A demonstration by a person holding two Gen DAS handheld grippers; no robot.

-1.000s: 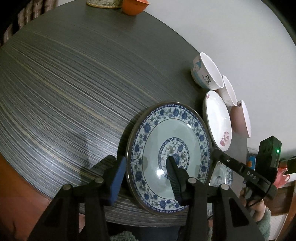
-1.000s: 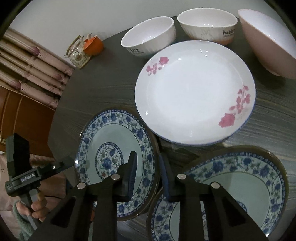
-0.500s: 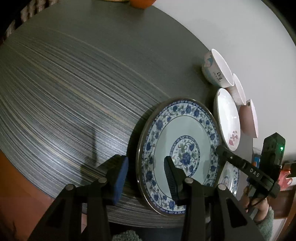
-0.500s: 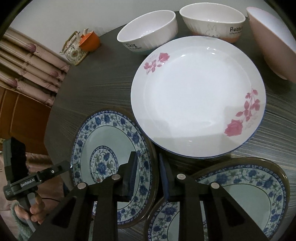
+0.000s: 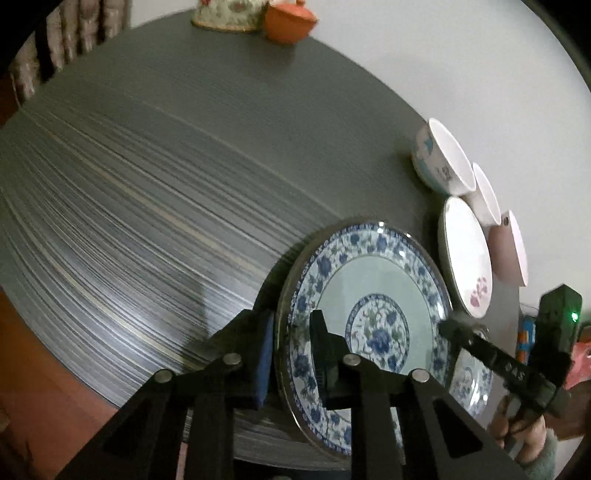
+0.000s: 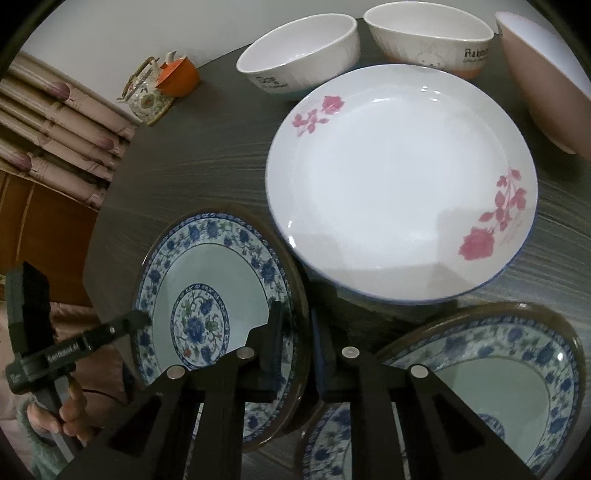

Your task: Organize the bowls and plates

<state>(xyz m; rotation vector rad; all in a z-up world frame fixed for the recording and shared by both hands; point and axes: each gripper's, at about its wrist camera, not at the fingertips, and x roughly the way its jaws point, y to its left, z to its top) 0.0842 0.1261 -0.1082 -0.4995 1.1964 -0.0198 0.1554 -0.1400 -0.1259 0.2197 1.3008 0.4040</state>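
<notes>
A blue-and-white flowered plate (image 5: 369,280) (image 6: 207,273) is at the near edge of the round grey table (image 5: 166,177). My left gripper (image 5: 291,325) straddles its left rim; its jaws are closing, with the blue pad outside and the black pad on the inner face. Opposite, my right gripper (image 6: 297,314) closes tight on the plate's right rim. Each gripper shows in the other's view, the left gripper (image 6: 136,319) and the right gripper (image 5: 447,325), each held by a hand. A second blue-and-white plate (image 6: 498,373) (image 5: 472,380) lies just right of it.
A white plate with pink flowers (image 6: 399,177) (image 5: 465,254) lies beyond. Behind it stand a white bowl (image 6: 299,59), a rabbit-print bowl (image 6: 428,33) and a pink bowl (image 6: 546,81). A teapot (image 6: 144,96) and an orange cup (image 6: 181,75) are at the far edge.
The left gripper's jaws have narrowed from wide apart onto the plate's left rim. The right gripper's jaws have tightened a little on the right rim. Neither hand has shifted much.
</notes>
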